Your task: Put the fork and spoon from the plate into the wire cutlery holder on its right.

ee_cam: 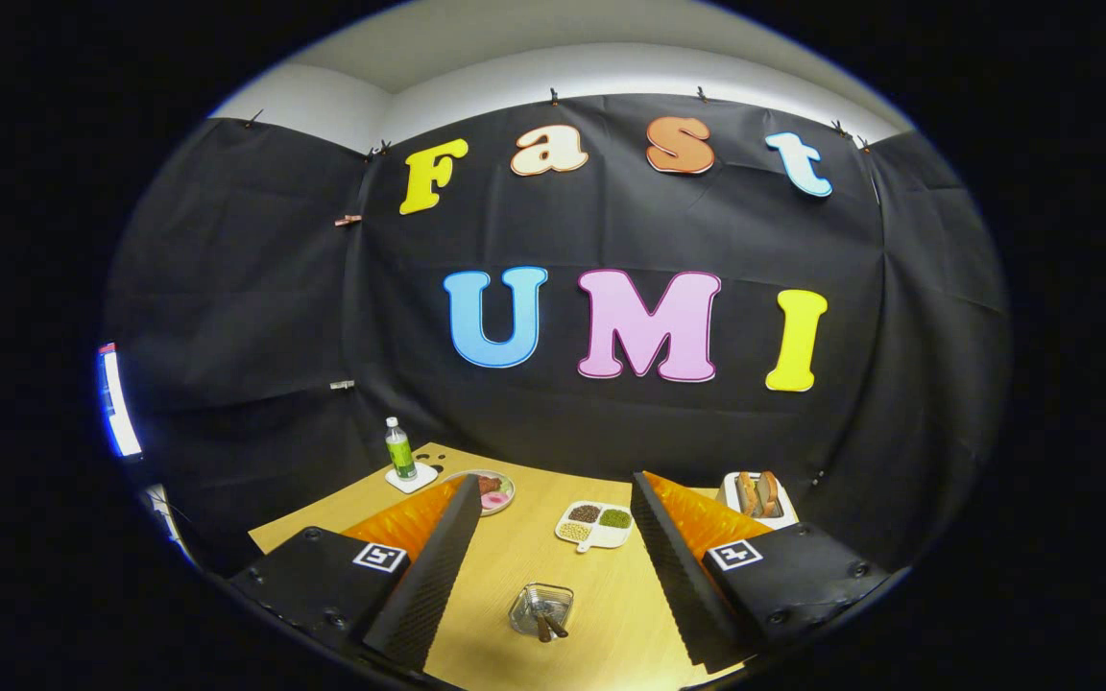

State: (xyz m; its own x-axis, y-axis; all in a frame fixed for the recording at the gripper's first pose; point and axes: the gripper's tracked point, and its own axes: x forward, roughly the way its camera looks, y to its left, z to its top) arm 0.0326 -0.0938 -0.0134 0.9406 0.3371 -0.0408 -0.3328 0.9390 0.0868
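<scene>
Gripper (553,566): held high above the wooden table (601,595), its two fingers spread wide apart, nothing between the pads. Wire cutlery holder (541,609): stood on the table between the fingers, low and near their base, with two brown-handled utensils (549,628) sticking out of it; whether these were the fork and spoon could not be told at that size. Plate (493,491): round, glassy, lay beyond the left finger and partly hidden by it, with pink and dark items on it. Divided dish (595,524): white, three compartments holding dark, green and pale grains, lay ahead between the fingers. Green bottle (399,448): upright on a white coaster (411,477) at the table's far left corner, near the plate. White toaster (758,497): behind the right finger, two slices of bread upright in it.
</scene>
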